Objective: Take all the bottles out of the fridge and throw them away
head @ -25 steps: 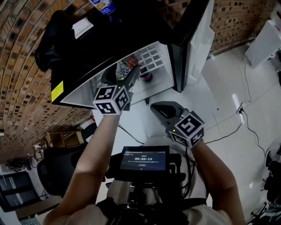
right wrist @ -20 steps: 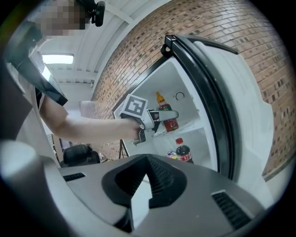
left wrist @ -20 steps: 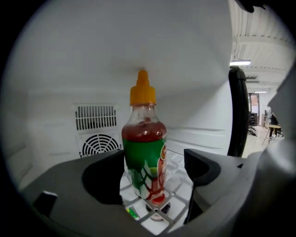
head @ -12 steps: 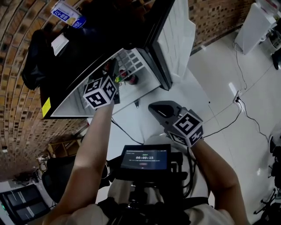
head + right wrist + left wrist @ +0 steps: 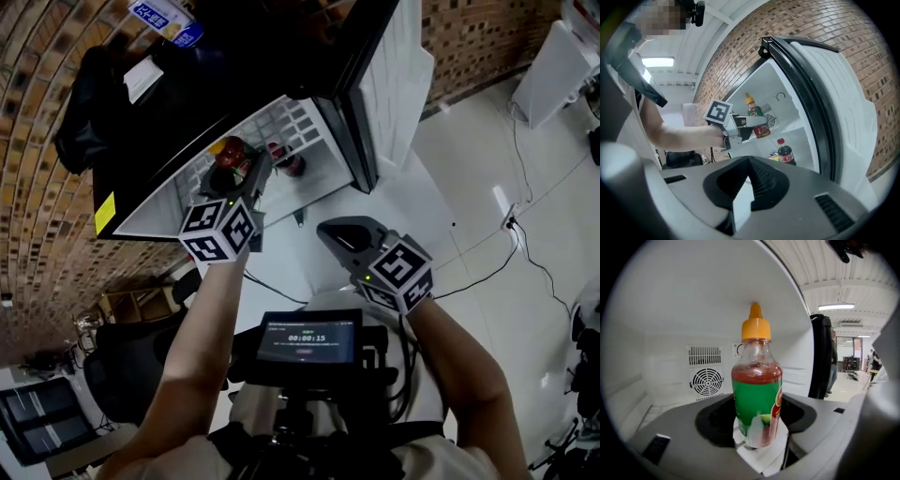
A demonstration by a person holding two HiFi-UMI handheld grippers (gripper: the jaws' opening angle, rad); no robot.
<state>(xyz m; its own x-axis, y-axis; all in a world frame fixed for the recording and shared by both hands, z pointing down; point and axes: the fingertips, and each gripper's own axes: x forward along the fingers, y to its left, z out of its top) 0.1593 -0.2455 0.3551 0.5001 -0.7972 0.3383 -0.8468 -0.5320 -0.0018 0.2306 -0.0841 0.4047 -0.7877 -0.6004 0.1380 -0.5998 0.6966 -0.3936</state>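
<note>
My left claw (image 5: pixel 757 439) has just been closing and now clamps the bottle (image 5: pixel 756 399) low down, inside the fridge (image 5: pixel 670 333). Gripped so low (cap (image 5: pixel 755 326) well above my grip), it could tip or slip on the way out. Right claw (image 5: pixel 740 201): together, empty.

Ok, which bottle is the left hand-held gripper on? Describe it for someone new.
Look inside the open fridge by the brick wall. The left hand-held gripper, whose jaws have just been closing, holds the bottle between them. It has an orange cap, green label and red liquid, unlike the dark bottle with a red cap lower down.
</note>
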